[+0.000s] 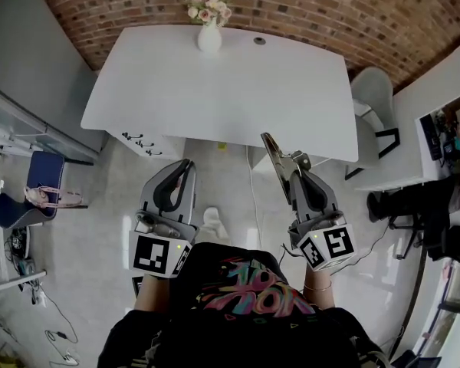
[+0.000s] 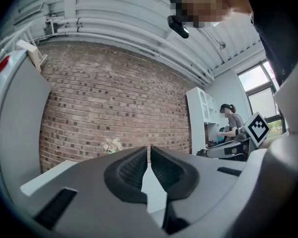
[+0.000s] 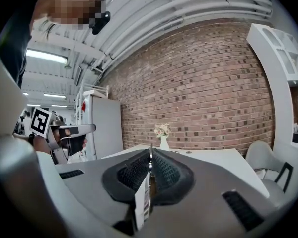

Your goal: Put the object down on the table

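Firstly, large white rectangular table [image 1: 215, 90], ahead and well apart from both tools. Left grey hand-held gripper [image 1: 185, 165]: jaws together, empty. Right grey hand-held gripper [image 1: 297, 172]: clamped on thin flat dark sheet [image 1: 274, 154], held edge-up in air. Sheet probably light, stiff and slippery; pinch across its flat faces.

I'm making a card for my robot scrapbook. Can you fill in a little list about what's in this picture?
Left gripper: jaws shut, nothing between them
Right gripper: jaws shut on a thin flat object
Table: white, in front of both grippers
On table: vase of flowers by the brick wall
Object set down: not yet
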`<state>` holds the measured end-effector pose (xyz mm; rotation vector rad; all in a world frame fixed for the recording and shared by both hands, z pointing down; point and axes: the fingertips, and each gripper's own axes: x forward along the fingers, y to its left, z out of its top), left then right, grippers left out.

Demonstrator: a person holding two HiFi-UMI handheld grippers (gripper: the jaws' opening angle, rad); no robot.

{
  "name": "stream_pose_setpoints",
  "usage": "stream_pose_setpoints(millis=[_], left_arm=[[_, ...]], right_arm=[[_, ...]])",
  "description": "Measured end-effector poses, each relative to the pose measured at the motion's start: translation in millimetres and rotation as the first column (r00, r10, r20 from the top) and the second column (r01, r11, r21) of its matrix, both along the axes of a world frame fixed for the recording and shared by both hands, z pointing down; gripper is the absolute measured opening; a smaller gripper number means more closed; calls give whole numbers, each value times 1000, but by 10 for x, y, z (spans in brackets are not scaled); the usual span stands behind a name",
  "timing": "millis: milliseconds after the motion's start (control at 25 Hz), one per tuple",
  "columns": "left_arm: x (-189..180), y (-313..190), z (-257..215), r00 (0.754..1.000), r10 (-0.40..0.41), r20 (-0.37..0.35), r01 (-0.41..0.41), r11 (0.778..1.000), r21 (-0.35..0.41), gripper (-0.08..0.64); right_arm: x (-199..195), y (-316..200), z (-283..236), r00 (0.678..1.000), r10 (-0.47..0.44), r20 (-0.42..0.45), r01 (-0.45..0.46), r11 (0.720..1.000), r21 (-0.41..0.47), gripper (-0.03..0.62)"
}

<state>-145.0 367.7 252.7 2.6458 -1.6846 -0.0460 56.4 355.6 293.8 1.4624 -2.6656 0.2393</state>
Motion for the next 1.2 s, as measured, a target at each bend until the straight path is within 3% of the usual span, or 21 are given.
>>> stream_pose_setpoints(millis=[480, 920, 1200], left_arm=[[-449, -901, 152, 999, 44, -20, -44, 999, -18, 38], [-409, -1290, 378, 997, 67, -38, -70, 994, -80, 38], [-315, -1814, 390, 998, 52, -33, -55, 995, -79, 38]], right_arm=[[-297, -794, 108, 996, 92, -7, -92, 995, -27, 34], [-184, -1125, 282, 991, 132, -26, -134, 987, -84, 34], [-97, -1720, 338, 993, 120, -16, -121, 989, -90, 34]])
